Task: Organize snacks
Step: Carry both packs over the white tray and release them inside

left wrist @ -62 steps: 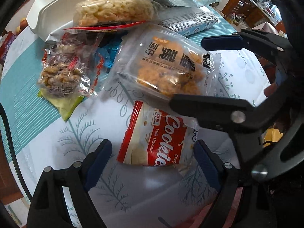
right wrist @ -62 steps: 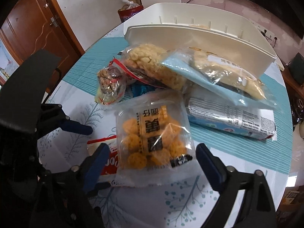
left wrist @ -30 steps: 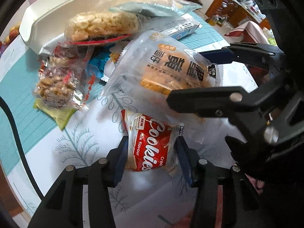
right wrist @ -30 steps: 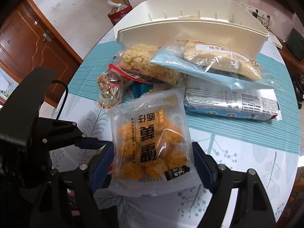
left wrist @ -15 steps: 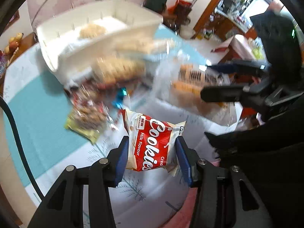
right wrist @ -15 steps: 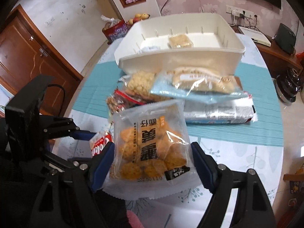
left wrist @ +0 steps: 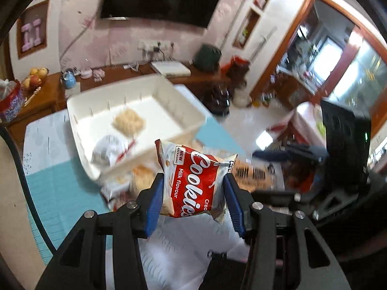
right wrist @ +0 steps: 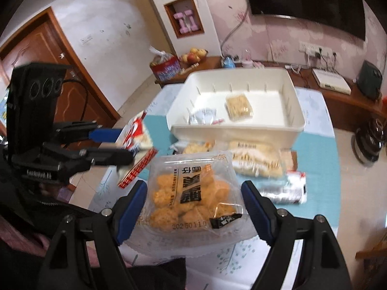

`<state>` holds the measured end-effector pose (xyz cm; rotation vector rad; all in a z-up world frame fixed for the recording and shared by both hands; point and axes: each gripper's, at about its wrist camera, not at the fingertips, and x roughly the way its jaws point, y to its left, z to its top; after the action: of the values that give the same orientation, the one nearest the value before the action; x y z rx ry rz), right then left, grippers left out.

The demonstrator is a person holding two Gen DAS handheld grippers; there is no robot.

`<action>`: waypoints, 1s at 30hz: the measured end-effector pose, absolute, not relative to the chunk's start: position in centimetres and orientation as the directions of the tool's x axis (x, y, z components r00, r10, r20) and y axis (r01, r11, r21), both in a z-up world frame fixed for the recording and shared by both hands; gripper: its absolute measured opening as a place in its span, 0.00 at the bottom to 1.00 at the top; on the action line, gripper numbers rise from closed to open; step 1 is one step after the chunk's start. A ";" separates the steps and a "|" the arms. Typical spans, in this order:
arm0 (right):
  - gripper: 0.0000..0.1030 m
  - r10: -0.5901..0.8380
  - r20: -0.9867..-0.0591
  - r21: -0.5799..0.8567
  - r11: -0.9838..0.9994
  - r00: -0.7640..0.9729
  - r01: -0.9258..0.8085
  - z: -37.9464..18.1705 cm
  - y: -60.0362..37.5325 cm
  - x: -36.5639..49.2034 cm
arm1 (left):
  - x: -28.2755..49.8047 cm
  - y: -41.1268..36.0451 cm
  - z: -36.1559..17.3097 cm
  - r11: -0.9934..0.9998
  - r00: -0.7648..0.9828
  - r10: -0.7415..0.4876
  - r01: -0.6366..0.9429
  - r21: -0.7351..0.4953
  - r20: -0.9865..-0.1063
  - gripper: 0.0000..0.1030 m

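Above the table, the left gripper (left wrist: 193,199) clamps a red-and-white cookie packet (left wrist: 193,181), while only the right view shows the right gripper (right wrist: 194,201) pinching a clear bag of orange snacks (right wrist: 193,193).

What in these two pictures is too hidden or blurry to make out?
- Left wrist view: snacks below the white bin are motion-smeared and partly hidden behind the held Cookies packet.
- Right wrist view: the white wrapped packet in the bin is too small to read.
- Right wrist view: the held clear bag of orange puffs covers the table behind it.

Two claws (left wrist: 193,199) (right wrist: 194,207), one bin (right wrist: 296,111), two packets (right wrist: 239,106) (right wrist: 203,117) inside.
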<state>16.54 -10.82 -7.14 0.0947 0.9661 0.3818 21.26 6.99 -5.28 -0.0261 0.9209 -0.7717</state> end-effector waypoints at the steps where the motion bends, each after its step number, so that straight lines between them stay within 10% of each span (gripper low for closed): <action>1: 0.78 0.361 -0.777 0.238 0.927 0.515 -0.291 -6.6 -11.1 16.9 | 21.7 6.5 -4.7 0.741 0.378 -0.610 0.583 -0.333 -0.696 0.46; 30: 0.83 0.301 -0.763 0.204 0.952 0.573 -0.228 -10.2 -18.8 33.0 | 35.4 1.3 -9.4 0.961 0.591 -0.266 0.107 -0.253 -0.762 0.58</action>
<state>32.98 -18.84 -10.16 0.0861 0.9099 0.3106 35.44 1.32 -9.37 -0.1881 0.9144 -0.2187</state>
